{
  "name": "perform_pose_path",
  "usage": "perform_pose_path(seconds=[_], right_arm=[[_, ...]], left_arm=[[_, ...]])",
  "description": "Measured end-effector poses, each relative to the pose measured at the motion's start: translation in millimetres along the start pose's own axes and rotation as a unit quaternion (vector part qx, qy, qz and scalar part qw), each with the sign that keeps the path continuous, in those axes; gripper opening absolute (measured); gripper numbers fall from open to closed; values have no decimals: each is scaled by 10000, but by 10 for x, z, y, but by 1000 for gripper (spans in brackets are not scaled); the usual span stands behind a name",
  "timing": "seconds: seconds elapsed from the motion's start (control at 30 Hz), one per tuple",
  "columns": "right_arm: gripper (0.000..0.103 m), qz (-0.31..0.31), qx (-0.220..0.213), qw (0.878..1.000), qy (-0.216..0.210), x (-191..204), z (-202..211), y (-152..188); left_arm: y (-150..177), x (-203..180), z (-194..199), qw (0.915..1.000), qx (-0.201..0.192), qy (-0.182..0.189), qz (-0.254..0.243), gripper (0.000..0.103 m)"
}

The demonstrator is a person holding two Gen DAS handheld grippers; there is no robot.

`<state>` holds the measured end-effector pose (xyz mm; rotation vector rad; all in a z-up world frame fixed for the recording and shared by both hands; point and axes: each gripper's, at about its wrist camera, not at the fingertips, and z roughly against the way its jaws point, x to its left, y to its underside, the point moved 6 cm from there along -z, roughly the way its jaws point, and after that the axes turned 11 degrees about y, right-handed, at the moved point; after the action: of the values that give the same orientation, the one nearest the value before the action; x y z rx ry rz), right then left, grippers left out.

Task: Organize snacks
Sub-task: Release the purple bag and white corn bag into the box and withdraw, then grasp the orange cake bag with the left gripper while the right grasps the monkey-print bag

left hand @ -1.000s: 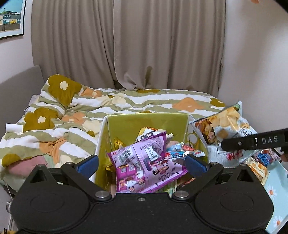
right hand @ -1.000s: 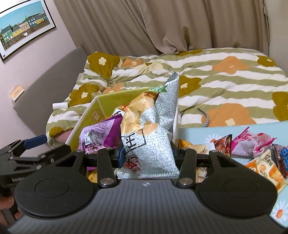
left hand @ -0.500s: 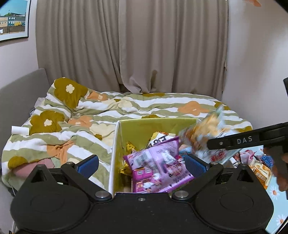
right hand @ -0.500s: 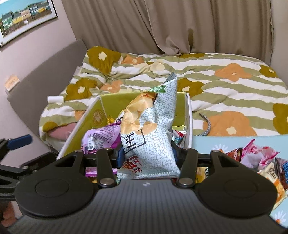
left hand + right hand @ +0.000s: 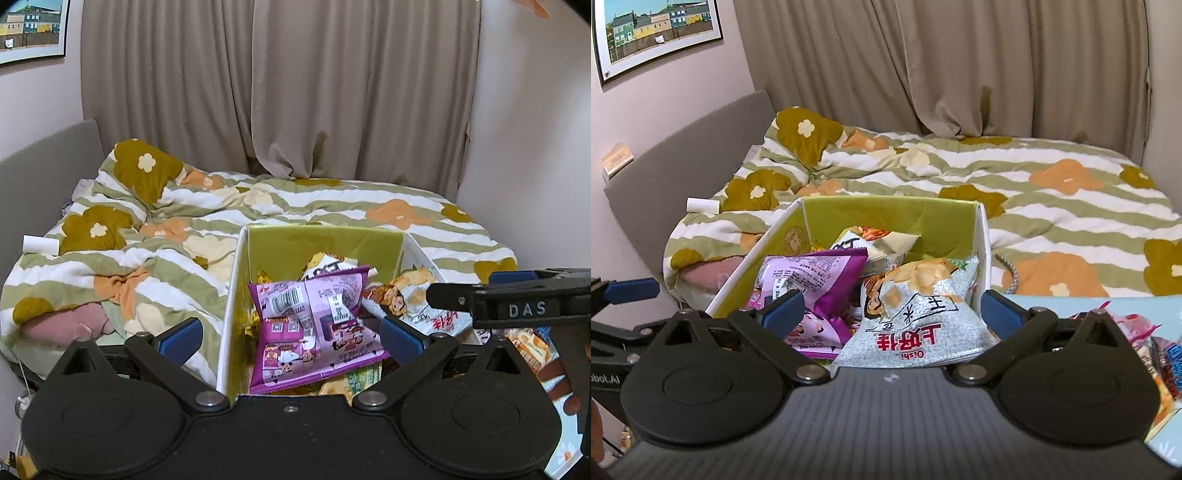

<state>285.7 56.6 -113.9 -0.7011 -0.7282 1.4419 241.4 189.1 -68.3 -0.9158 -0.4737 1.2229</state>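
A yellow-green cardboard box (image 5: 325, 242) (image 5: 890, 214) stands before the bed, holding several snack bags. A purple bag (image 5: 314, 328) (image 5: 816, 280) lies on top at the left. A grey-white chip bag (image 5: 916, 317) (image 5: 413, 302) lies loose on the box's right side. My right gripper (image 5: 890, 314) is open just above and behind that bag, touching nothing. My left gripper (image 5: 291, 336) is open and empty over the box's near edge. The right gripper's black finger (image 5: 517, 302) shows in the left wrist view.
More snack packets (image 5: 1145, 336) lie on a light blue daisy-print table (image 5: 1067, 302) at the right. A bed with a striped flower duvet (image 5: 221, 229) lies behind, with a grey headboard (image 5: 683, 147) at the left and curtains (image 5: 277, 92) behind.
My right gripper carried the grey-white chip bag over the box, opened and let it go. The bag now lies in the box. The left gripper stayed open.
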Motion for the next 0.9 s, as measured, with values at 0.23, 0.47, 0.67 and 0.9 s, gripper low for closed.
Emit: perform_pose_path(seconds=[0.23,0.47,0.67,0.9], right_arm=[[103,-43,-143,9999,-75,-86,260,-131],[103,23,-471,9988,109,-367,711,-210],[103,-121,-694,9973,197,-885,1033,-211],[103,-298,-646,9964,457,-1715,1169,-119]], left_arm=[[-195,-171,187,9997,-172,-40,-139,103],[-316,-545,312,9985,-379,-160,-365,103],[-348,-1040,222,9982,-370,-185,-429,103],[-281,-1707,-48,9992,-196,-67,-329,103]])
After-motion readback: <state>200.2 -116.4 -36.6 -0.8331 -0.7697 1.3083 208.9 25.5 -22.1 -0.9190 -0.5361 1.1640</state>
